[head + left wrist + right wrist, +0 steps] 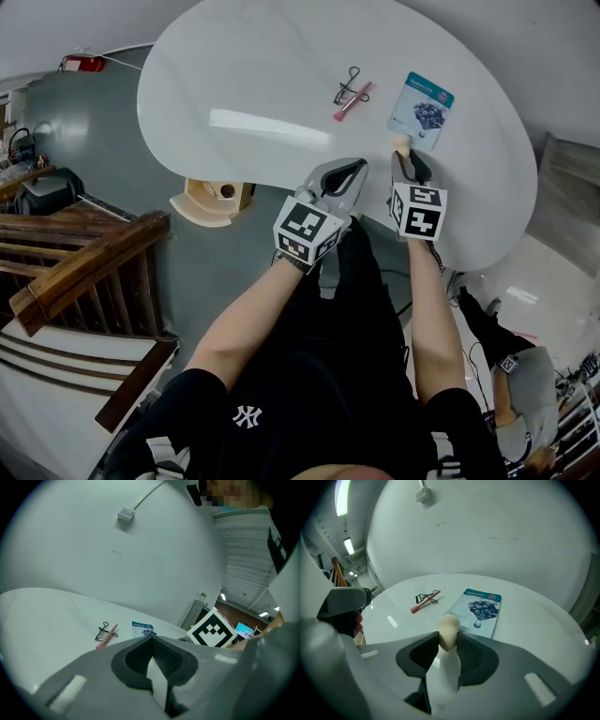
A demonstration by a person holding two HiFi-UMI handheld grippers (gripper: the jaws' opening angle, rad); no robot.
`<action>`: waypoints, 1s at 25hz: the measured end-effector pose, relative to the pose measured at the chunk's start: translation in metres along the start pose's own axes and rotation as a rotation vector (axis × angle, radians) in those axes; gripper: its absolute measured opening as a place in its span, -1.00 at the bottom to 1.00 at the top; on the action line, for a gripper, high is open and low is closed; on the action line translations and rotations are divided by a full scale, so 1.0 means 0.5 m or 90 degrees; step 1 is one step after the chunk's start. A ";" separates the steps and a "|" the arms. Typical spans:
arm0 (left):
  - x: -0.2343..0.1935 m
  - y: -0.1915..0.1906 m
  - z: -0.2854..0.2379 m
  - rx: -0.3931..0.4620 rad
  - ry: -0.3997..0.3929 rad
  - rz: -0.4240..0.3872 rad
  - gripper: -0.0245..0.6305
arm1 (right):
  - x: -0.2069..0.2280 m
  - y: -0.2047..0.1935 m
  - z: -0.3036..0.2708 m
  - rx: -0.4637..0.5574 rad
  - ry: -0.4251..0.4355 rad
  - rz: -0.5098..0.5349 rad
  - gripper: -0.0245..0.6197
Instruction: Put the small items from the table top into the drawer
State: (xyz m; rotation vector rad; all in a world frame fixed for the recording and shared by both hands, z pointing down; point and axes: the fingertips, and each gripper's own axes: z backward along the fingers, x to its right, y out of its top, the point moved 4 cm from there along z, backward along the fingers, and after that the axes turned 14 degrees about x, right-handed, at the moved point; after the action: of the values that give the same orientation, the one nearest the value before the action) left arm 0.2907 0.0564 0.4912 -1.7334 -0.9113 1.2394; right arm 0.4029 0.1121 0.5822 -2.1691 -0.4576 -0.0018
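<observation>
My right gripper [449, 643] squeezes cream sponge [448, 631]. My left gripper [152, 644] pinched together, empty. Curler [346, 85], pink stick [353, 101], blue packet [421, 111] lie on table [234, 66]. No drawer in sight. Barely started, I think.

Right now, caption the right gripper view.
Right claw shut on a beige sponge; mask packet and eyelash curler beyond on the table.
</observation>
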 end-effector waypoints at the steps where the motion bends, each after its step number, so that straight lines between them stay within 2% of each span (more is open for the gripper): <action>1: 0.001 0.002 0.004 0.003 0.001 0.001 -0.92 | -0.002 0.006 0.004 0.005 0.000 0.000 -0.48; 9: -0.003 0.025 0.070 0.039 0.012 0.014 -0.92 | -0.071 0.054 0.042 0.057 0.029 -0.011 -0.48; 25: -0.073 0.094 0.364 0.131 0.084 0.013 -0.92 | -0.398 0.103 0.123 0.127 0.123 0.039 -0.48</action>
State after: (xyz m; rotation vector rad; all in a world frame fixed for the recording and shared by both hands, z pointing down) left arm 0.1115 0.0400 0.4265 -1.6420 -0.6661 1.1735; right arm 0.2243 0.0685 0.4716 -1.9623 -0.2688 -0.1266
